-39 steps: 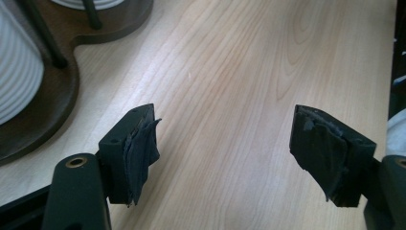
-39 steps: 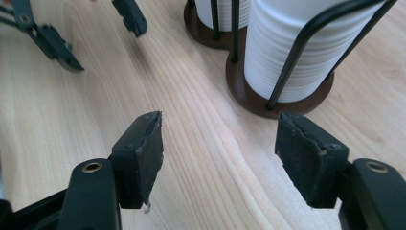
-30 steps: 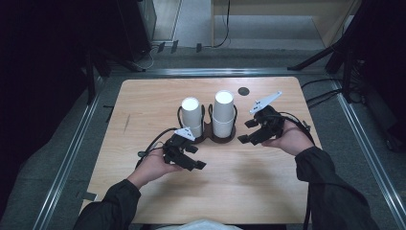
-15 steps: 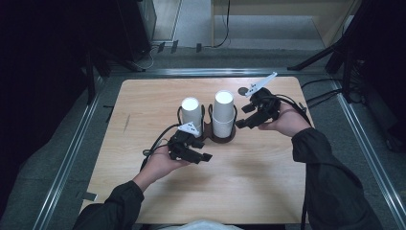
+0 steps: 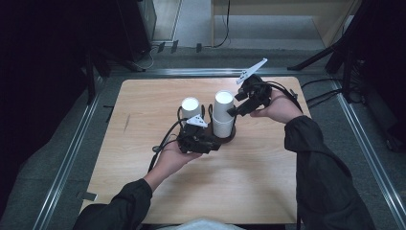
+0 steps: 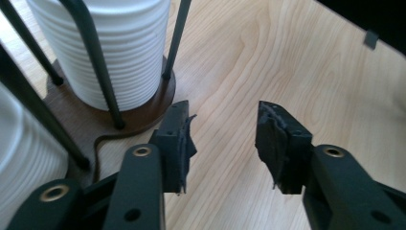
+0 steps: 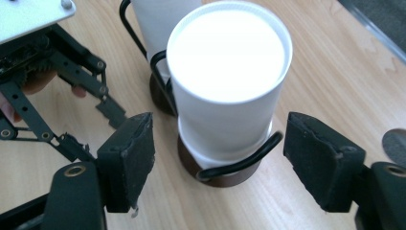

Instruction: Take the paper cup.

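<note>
White, ribbed paper cups stand nested upside down in two stacks on a dark wooden cup holder (image 5: 229, 137) with black wire uprights, near the middle of the pale wood bench (image 5: 143, 96). The right-hand cup stack (image 5: 223, 114) is the taller one; the left-hand cup stack (image 5: 190, 109) sits just beside it on the same base.

The right tongs (image 5: 233, 112) come in level from the far right with the right-hand stack's top cup (image 7: 230, 72) between the pads (image 7: 130, 158). The jaws have just been opening and stand spread on either side of the cup, clear of its wall, so nothing is gripped yet.

The left tongs (image 5: 216, 143) lie low at the near edge of the holder's base. Their jaws have just been closing, but the left gripper view shows a gap between the pads (image 6: 280, 139) with bare bench beneath it and nothing pinched; the left pad sits close by the rim of the base (image 6: 158, 108).

A single paper cup is likely very light and thin-walled, stiff enough along its ribs but easy to crush or oval. Nested cups tend to cling, so the one below may ride up with it. The best hold is probably across the upper wall near the closed bottom, where the disc stiffens the wall, with a gentle squeeze and a straight lift between the wires while the other tongs steady the base.
</note>
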Demonstrator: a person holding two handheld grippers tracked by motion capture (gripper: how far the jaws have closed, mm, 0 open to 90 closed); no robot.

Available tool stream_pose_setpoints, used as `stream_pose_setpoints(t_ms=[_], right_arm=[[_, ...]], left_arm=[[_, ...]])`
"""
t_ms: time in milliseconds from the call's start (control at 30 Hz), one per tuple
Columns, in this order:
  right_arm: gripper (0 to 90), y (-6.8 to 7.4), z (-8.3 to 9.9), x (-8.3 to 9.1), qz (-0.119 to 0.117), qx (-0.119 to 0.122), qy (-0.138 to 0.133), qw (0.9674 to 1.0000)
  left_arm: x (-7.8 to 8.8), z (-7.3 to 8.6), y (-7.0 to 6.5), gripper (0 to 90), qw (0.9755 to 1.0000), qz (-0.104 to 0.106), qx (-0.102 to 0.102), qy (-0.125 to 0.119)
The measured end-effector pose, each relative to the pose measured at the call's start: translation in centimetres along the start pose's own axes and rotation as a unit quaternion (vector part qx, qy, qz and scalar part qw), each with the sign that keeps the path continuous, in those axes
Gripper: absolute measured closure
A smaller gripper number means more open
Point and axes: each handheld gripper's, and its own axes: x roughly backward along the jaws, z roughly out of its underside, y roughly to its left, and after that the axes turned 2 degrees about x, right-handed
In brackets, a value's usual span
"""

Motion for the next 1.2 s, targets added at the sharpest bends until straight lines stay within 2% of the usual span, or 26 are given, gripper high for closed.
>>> stream_pose_setpoints(t_ms=[167, 267, 333, 433, 633, 867, 1000, 1200], right_arm=[[24.5, -0.2, -0.9, -0.2, 0.002, 0.001, -0.007, 1.0], [24.8, 0.0, -1.4, -0.6, 0.007, 0.003, 0.003, 1.0], [27.5, 0.0, -1.7, -0.9, 0.01, -0.009, 0.01, 0.9999], [30.0, 0.1, -2.0, -1.0, 0.009, -0.005, 0.007, 0.9999], [34.0, 0.2, -2.3, -1.2, 0.015, -0.005, 0.009, 0.9998], [34.2, 0.3, -2.2, -1.2, 0.015, -0.004, 0.01, 0.9998], [34.2, 0.3, -2.2, -1.2, 0.015, -0.005, 0.01, 0.9998], [34.3, 0.3, -2.3, -1.0, 0.014, -0.009, 0.013, 0.9998]], left_arm=[[-0.3, -0.5, 0.2, 59.9, 1.0, -0.007, 0.003, -0.003], [-0.4, -0.8, 0.4, 62.6, 0.9997, -0.009, 0.015, -0.014], [-0.6, -1.3, 0.4, 63.3, 0.9997, -0.01, 0.015, -0.018], [-0.8, -1.5, 0.4, 65.6, 0.9995, -0.016, 0.012, -0.023], [-1.2, -2.3, 0.4, 69.0, 0.999, -0.029, 0.018, -0.028], [-1.3, -2.7, 0.5, 67.8, 0.9982, -0.036, 0.026, -0.039], [-1.7, -2.9, 0.8, 67.2, 0.998, -0.039, 0.034, -0.036], [-2.0, -2.9, 0.8, 66.4, 0.9981, -0.044, 0.029, -0.031]])
